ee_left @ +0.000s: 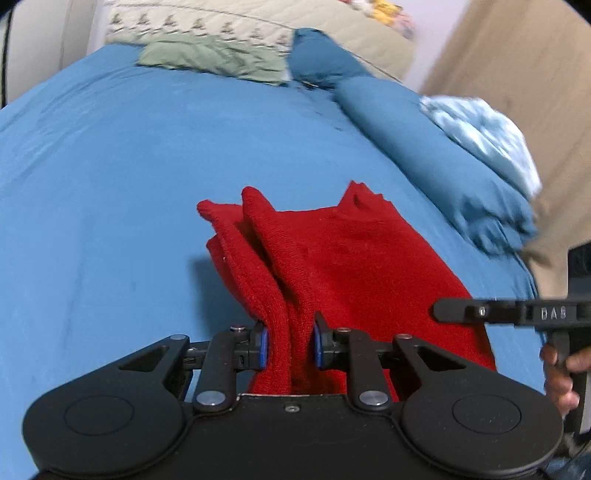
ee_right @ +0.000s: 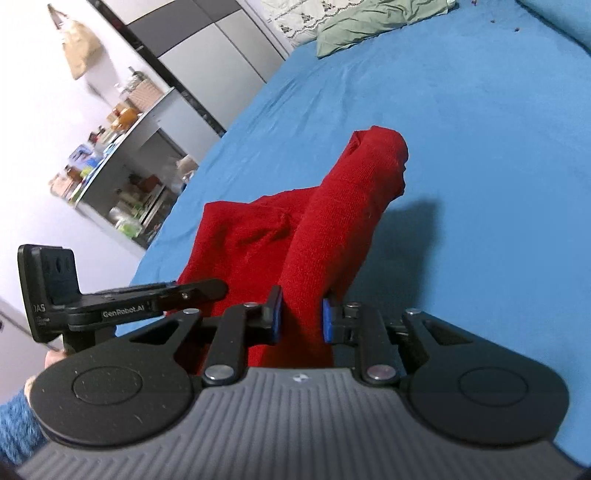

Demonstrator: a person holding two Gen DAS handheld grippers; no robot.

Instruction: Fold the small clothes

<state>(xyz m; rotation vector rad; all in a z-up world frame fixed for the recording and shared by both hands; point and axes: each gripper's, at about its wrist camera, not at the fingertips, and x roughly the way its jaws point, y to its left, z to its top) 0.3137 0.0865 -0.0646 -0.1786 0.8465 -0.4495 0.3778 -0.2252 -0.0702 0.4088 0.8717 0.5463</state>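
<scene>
Both grippers clamp bunched folds of the red garment [ee_left: 332, 258]: the left gripper [ee_left: 290, 345] and the right gripper [ee_right: 301, 317]. It trails toward twelve o'clock onto the blue sheet [ee_left: 147, 166].

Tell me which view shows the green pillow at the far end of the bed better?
The left wrist view. There the green pillow lies whole on the blue sheet, against the patterned quilt. In the right wrist view, the pillow is cut off by the top edge of the picture.

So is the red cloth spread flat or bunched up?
Bunched: the red cloth rises in folds off the bed, pinched by the left gripper and right gripper.
</scene>
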